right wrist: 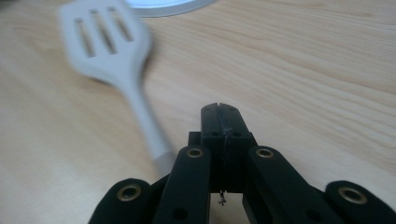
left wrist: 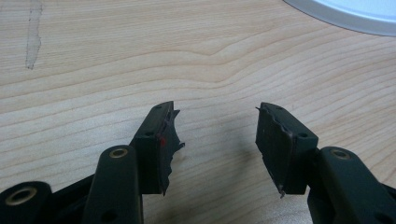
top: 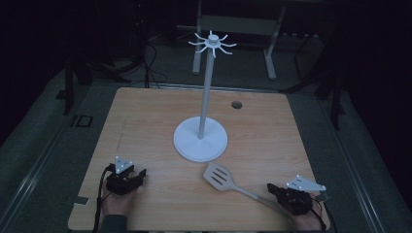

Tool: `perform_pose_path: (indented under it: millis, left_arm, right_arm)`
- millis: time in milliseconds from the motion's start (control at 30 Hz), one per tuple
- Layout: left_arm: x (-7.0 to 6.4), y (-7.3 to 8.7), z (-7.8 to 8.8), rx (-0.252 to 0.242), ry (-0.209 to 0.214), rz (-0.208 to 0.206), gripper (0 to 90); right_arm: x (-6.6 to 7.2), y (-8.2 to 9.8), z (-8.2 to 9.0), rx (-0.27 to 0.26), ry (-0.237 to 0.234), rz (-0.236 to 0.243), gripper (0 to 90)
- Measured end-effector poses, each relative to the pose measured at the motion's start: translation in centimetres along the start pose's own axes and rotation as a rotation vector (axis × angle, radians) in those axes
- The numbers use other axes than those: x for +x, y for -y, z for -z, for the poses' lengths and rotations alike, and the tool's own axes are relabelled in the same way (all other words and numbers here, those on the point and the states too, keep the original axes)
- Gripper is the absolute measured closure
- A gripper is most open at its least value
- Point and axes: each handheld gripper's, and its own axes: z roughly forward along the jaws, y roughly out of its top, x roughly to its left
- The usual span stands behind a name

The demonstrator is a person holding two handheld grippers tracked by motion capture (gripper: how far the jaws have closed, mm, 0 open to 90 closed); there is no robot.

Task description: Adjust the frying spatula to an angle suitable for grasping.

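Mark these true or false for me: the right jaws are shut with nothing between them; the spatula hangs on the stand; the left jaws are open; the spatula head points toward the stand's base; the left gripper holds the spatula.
1. The right gripper has its jaws shut with nothing between them: true.
2. The spatula hangs on the stand: false, it lies flat on the table.
3. The left gripper has its jaws open: true.
4. The spatula head points toward the stand's base: true.
5. The left gripper holds the spatula: false, its jaws are empty over bare wood.
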Motion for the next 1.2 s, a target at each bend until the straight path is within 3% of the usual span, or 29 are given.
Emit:
perform_pose_path:
  millis: [67, 267, 367, 533, 667, 967, 1200]
  left_arm:
    - [0.0, 0.0, 0.0, -0.001, 0.002, 0.003, 47.5]
    - [-0.2, 0.0, -0.1, 0.005, 0.002, -0.008, 47.0]
    - [-0.3, 0.0, -0.1, 0.013, 0.006, -0.008, 47.0]
    - [-0.4, 0.0, -0.2, 0.015, 0.007, -0.012, 47.1]
    - [-0.4, 0.0, -0.1, 0.015, 0.006, -0.007, 47.1]
    - [-0.3, 0.0, -0.1, 0.015, 0.000, 0.000, 47.0]
    - [-0.3, 0.0, -0.2, 0.017, -0.001, 0.002, 46.8]
  right_arm:
    - [0.3, 0.1, 0.1, 0.000, -0.006, 0.005, 90.0]
    - [2.1, 1.0, 0.4, 0.047, -0.058, 0.092, 90.0]
    - [2.4, 1.2, 0.4, 0.062, -0.067, 0.103, 90.0]
    - [3.0, 2.2, -0.2, 0.140, -0.077, 0.147, 90.0]
    - [3.4, 2.6, -0.7, 0.193, -0.057, 0.183, 90.0]
    - [2.6, 2.0, -0.9, 0.185, 0.024, 0.201, 90.0]
    - [2.1, 1.3, -1.6, 0.198, 0.100, 0.256, 90.0]
